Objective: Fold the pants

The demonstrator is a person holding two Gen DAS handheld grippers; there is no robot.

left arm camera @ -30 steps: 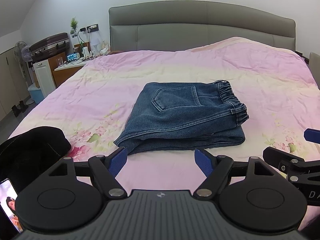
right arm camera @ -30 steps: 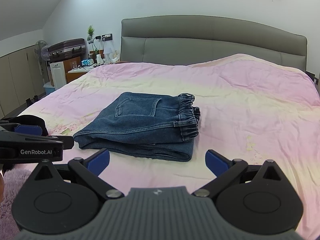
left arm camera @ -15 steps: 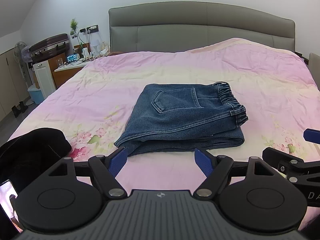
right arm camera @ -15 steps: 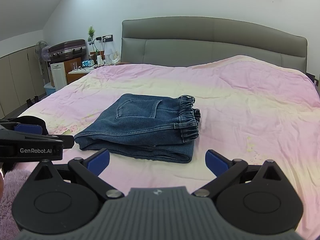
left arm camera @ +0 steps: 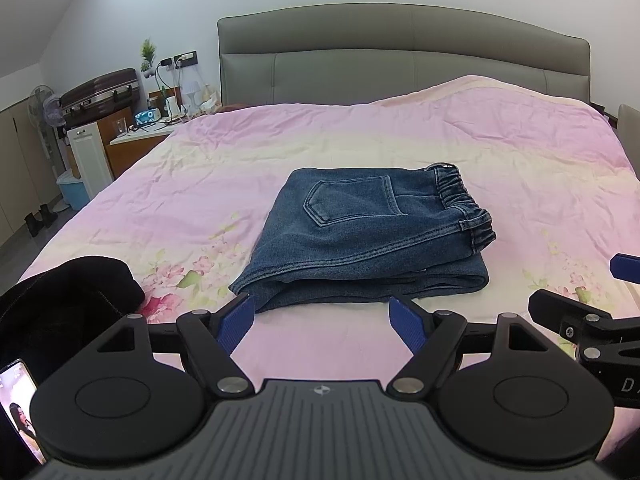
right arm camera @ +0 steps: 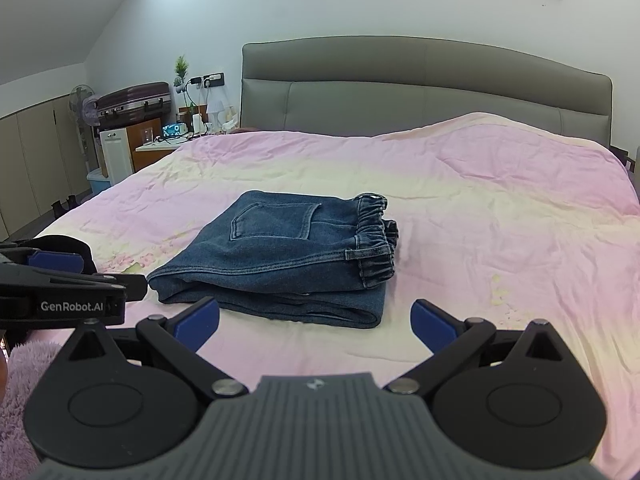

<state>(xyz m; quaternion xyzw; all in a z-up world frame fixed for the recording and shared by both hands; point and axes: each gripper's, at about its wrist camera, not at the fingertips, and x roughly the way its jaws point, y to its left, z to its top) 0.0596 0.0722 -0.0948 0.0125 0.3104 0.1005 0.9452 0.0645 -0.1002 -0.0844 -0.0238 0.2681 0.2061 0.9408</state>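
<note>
Jaws of left gripper [left arm camera: 322, 322] and right gripper [right arm camera: 316, 322] wide apart, empty, "GenRobot.AI" at left edge, folded jeans [right arm camera: 280, 256] mid-frame just beyond.

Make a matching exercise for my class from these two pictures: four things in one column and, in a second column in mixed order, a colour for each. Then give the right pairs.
Things
1. pants
2. headboard
3. bedcover
4. suitcase

Colours
A. grey
B. pink with a pale yellow band
C. dark purple-brown
D. blue denim

Pairs: 1-D, 2-A, 3-B, 4-C.

The pants lie folded on the bedcover, back pocket up; the suitcase sits on a cabinet left of the bed.
</note>
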